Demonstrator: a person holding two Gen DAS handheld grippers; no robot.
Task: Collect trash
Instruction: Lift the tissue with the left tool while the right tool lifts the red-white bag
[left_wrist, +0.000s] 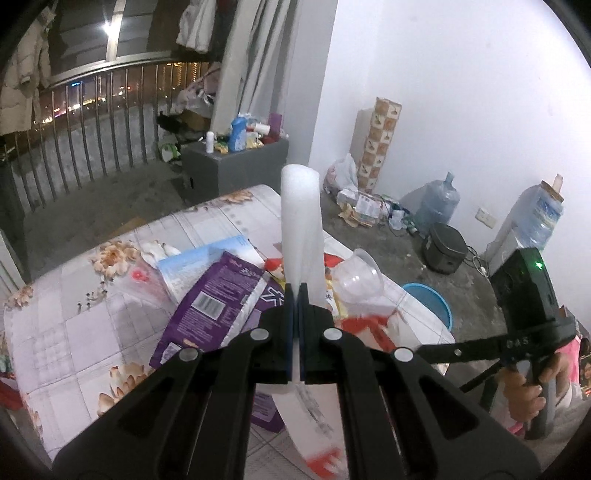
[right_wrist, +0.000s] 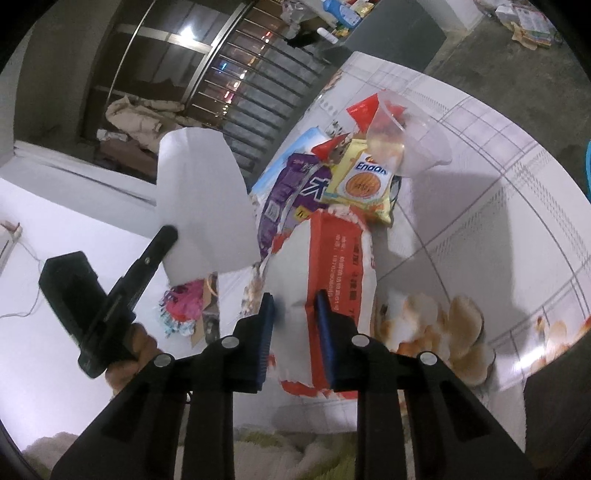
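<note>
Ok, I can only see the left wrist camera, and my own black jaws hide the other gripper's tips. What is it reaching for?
Observer: The right gripper has its jaws on either side of a torn red-and-white bag on the table. I can't tell whether they pinch it.
Operator: Is something yellow behind my white foam?
Observer: Yes, a yellow biscuit packet just beyond that bag. The tipped clear cup overlaps its corner.
Operator: My foam looks skinny!
Observer: From the right wrist camera the foam sheet is broad. The left gripper holds it near its lower edge.
</note>
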